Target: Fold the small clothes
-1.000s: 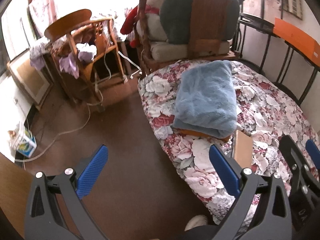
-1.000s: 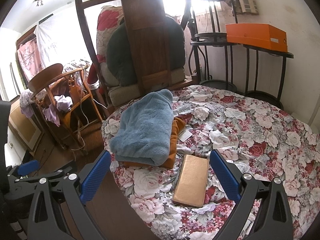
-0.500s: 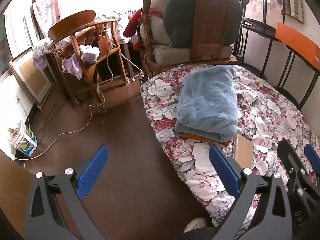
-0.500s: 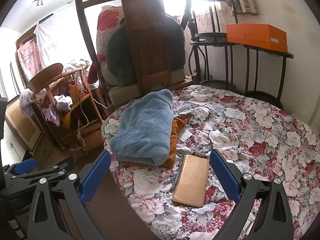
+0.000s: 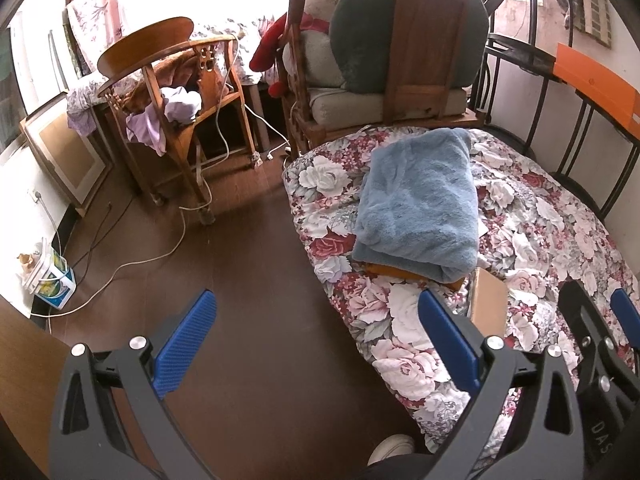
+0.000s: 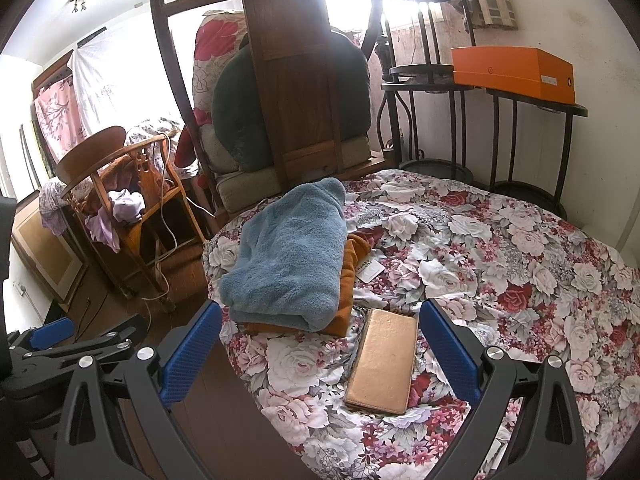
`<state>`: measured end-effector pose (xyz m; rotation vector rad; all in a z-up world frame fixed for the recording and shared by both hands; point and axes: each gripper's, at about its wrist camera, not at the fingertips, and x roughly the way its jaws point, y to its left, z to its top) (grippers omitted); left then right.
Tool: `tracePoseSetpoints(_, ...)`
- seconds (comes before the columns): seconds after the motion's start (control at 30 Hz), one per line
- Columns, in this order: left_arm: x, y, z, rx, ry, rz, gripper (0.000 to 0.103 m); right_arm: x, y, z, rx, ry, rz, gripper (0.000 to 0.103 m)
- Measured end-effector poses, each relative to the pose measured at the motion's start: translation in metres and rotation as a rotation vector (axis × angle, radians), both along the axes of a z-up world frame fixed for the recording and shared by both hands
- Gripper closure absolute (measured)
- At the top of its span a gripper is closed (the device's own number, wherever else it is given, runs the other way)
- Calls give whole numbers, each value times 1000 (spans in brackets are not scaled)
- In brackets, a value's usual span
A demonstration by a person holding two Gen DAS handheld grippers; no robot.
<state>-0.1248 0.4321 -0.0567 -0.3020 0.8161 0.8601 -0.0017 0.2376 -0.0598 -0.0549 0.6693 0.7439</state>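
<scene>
A folded fluffy blue garment (image 5: 420, 204) (image 6: 288, 256) lies on top of a folded orange garment (image 6: 346, 300) (image 5: 404, 272) on the floral bed cover (image 6: 500, 264) (image 5: 540, 220). My left gripper (image 5: 316, 344) is open and empty, held over the brown floor beside the bed's edge. My right gripper (image 6: 320, 352) is open and empty, above the bed's near edge, in front of the stack. The right gripper also shows at the right edge of the left wrist view (image 5: 600, 320).
A tan wallet (image 6: 384, 360) (image 5: 488, 308) lies on the bed near the stack, with a white tag (image 6: 370, 268) beside it. A wooden chair (image 5: 172, 120) with clothes and cables stands left. Black metal stands with an orange box (image 6: 516, 72) are at the right. A shoe (image 5: 392, 448) shows below.
The left gripper has drawn back and tilted slightly, so the bed and stack sit a little lower in its view. The right gripper has barely moved. Both stay open.
</scene>
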Motion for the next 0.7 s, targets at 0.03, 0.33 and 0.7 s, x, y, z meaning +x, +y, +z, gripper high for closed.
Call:
tracePoseSetpoints(0.03, 0, 0, 0, -1, 0, -1, 5, 0, 0, 0, 0, 1, 0, 4)
tracePoseSetpoints(0.33, -1, 0, 0, -2, 1, 0, 5, 0, 0, 0, 0, 1, -1, 4)
tracePoseSetpoints(0.7, -7, 1, -6, -21, -8, 7, 4, 0, 0, 0, 1, 0, -2, 4)
